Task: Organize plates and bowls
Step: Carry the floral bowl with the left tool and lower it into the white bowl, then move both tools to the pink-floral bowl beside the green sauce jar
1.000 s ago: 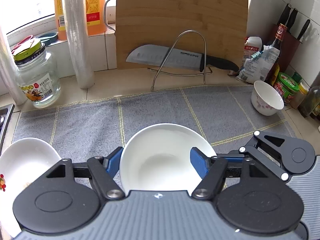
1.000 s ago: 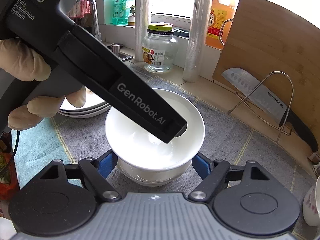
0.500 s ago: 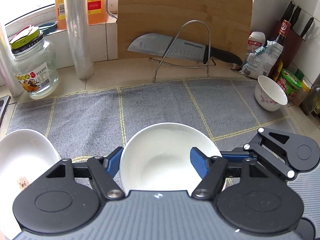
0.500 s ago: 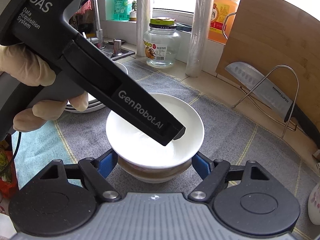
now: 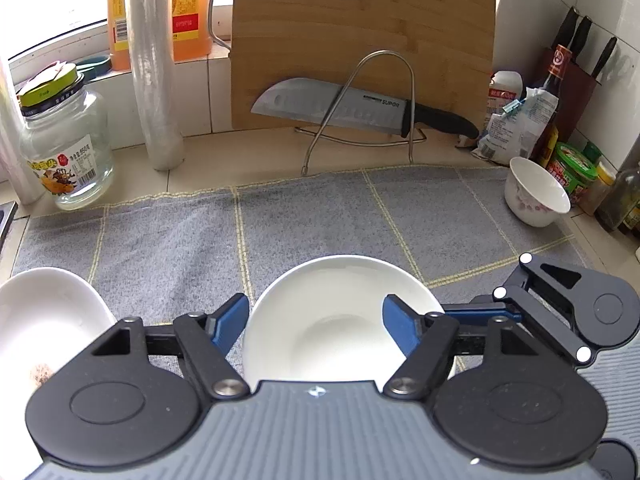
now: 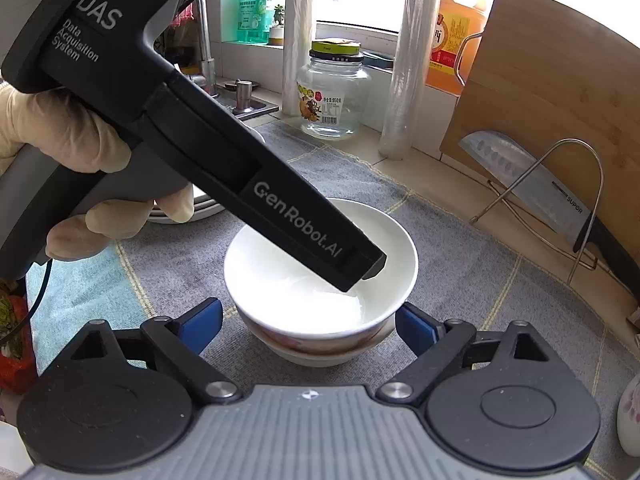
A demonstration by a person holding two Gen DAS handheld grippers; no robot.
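Because the white bowl (image 5: 332, 312) now sits nested in another bowl on the grey mat (image 5: 168, 240), the left gripper (image 5: 316, 320) is letting go: in the left wrist view its jaws are opening, one blue pad just outside the near left rim and the other inside the bowl over the right rim, so the wall lies between them but neither pad looks pressed on it. Ahead of this gripper and to the right, a small flowered bowl (image 5: 534, 196) stands near the bottles, apart from the stack. To the gripper's left lies a white plate (image 5: 44, 316) with a brown speck on it.

From the right wrist view, the right gripper (image 6: 308, 322) has its jaws opening too, its blue pads standing clear on both sides of the stack, probably after steadying the lower bowl (image 6: 320, 350) while the upper one went in. That lower bowl shows a brownish band under the glossy, plain white upper bowl. The left gripper's black body slants down into the bowl from the upper left, held by a gloved hand (image 6: 60, 152).
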